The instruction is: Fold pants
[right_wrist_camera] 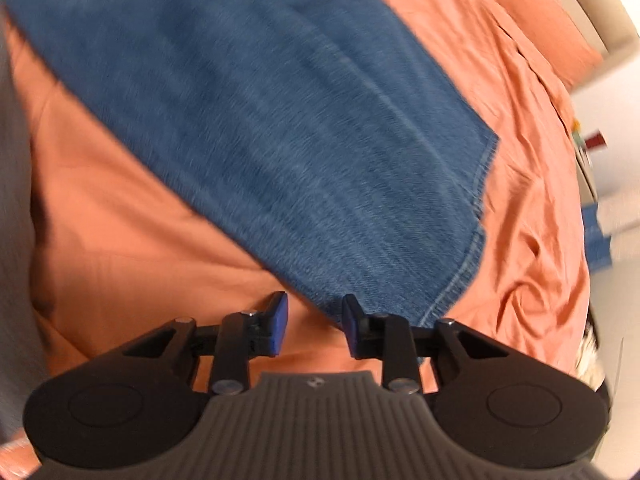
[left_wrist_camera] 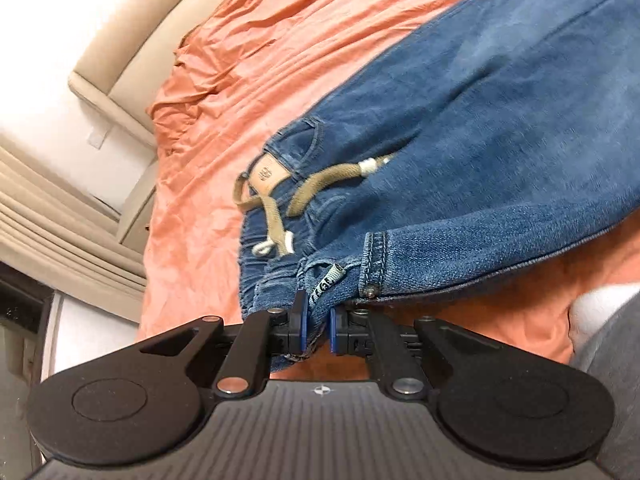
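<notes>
Blue jeans (left_wrist_camera: 480,120) lie on an orange bedsheet (left_wrist_camera: 224,80), their waistband bunched near me with a tan drawstring (left_wrist_camera: 312,192) and a leather patch (left_wrist_camera: 268,174). My left gripper (left_wrist_camera: 317,312) is shut on a fold of the waistband beside a belt loop, and denim fills the narrow gap between its blue pads. In the right wrist view a pant leg (right_wrist_camera: 280,120) runs diagonally, its stitched hem (right_wrist_camera: 476,220) at the right. My right gripper (right_wrist_camera: 316,320) is open just over the near corner of that leg. The denim tip sits between the spread fingers, unpressed.
Beige padded furniture (left_wrist_camera: 100,40) borders the bed at the upper left. A person's grey-clad leg (left_wrist_camera: 616,360) is at the lower right in the left wrist view. The wrinkled sheet (right_wrist_camera: 532,160) stretches past the hem toward the bed's right edge, with blurred items beyond it.
</notes>
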{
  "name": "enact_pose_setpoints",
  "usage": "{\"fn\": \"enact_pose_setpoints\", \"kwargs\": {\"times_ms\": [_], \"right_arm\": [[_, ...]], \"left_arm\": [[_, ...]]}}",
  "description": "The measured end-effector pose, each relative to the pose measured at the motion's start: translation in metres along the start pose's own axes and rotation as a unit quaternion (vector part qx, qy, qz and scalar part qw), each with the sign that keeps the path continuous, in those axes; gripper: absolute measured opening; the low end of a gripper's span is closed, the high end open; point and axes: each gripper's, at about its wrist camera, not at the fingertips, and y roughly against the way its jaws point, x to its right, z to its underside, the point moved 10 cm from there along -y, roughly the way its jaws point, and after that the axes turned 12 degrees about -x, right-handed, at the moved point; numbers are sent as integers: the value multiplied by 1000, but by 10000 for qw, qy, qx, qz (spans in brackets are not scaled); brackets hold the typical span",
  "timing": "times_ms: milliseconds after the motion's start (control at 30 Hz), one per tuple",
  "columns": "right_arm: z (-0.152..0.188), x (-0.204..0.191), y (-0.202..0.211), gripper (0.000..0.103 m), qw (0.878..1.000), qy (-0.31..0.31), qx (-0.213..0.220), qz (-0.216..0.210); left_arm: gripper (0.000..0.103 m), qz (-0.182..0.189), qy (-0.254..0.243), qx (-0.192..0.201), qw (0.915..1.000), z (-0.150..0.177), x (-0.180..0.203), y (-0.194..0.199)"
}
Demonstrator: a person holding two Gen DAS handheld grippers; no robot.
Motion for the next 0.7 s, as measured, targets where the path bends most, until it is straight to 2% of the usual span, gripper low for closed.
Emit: {"fn": "enact_pose_setpoints", "kwargs": {"times_ms": [33,67,133,267,400,500,600,700], "right_arm": [[-1,0,1,22,9999,26,86,99],[-3,-1,4,9,9996,31,208,181],[-2,2,9,0,9985,-26,425,347],[-4,19,35,0,9934,-537,816,603],[-11,53,82,0,9776,-1291,1420,862],[-26,83,114,0,9653,-1713,1662,1060],[-51,121,127,0,9549,-2171,1696,1106],[-83,150,122,0,9520,-2436,1494,1098]], "left_arm": [[10,-54,14,-9,10000,-2,-1,0],[10,-84,52,-20,9999,-3,-2,2],[10,-84,238,-52,9997,-3,-5,3],[10,-51,824,-10,9966,-3,-18,7],[10,-42,1337,204,9908,-11,-39,21],[10,-25,1675,377,9851,-30,-63,34],[10,-48,1992,499,9787,-58,-91,40],[10,-30,2175,397,9752,-85,-109,30]]}}
